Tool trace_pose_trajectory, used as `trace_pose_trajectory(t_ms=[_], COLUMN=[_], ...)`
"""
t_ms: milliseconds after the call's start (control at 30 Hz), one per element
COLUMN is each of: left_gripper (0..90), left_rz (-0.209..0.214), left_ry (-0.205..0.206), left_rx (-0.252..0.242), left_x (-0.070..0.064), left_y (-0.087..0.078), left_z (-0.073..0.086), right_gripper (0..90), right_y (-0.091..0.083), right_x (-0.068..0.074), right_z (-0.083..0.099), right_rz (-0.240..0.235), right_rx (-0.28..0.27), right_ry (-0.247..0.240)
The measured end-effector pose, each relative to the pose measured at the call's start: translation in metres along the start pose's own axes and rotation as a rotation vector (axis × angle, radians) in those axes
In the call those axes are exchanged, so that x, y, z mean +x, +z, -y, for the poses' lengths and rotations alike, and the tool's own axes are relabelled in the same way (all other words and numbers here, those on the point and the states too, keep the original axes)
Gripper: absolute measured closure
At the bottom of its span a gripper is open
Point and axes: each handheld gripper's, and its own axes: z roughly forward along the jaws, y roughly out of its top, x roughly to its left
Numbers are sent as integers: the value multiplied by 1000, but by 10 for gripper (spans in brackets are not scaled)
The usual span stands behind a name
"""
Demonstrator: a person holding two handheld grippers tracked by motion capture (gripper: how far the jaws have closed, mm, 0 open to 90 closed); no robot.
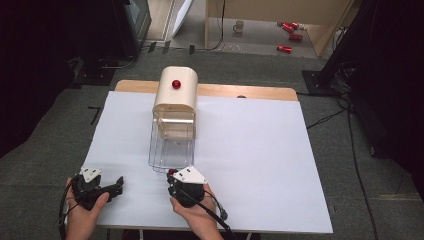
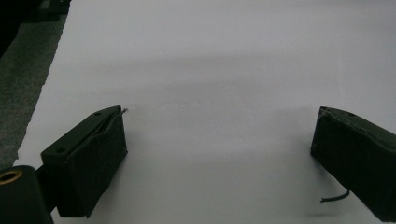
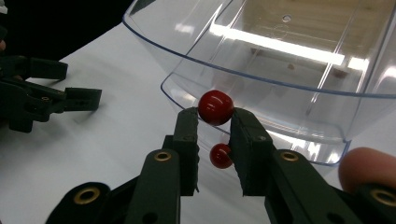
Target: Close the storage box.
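Pinching glossy red knob (image 3: 215, 107) — right gripper (image 3: 214, 122) at clear curved lid (image 3: 280, 60).

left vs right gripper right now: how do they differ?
The left gripper has its jaws wide apart with nothing between them; the right gripper is shut on a red knob at the clear drawer. The left sits apart from the drawer. Both have black jaws and rest over the white table.

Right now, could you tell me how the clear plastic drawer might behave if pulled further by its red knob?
The clear plastic drawer looks thin-walled, so probably light. Already far out of the wooden box, it may tip. The round red knob, pinched in the right gripper, could slip.
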Motion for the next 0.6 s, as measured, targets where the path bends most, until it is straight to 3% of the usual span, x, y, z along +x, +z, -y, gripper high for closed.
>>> trace_pose_trajectory(t_ms=[533, 600], left_gripper=[37, 37], left_rz=[0, 0], left_ry=[0, 0], left_rx=[0, 0], left_x=[0, 0], left_y=[0, 0], left_z=[0, 0], right_gripper=[712, 719], right_y=[1, 2], right_x=[3, 4], right_z=[1, 0], right_rz=[8, 19], right_rx=[-9, -10], right_ry=[21, 47])
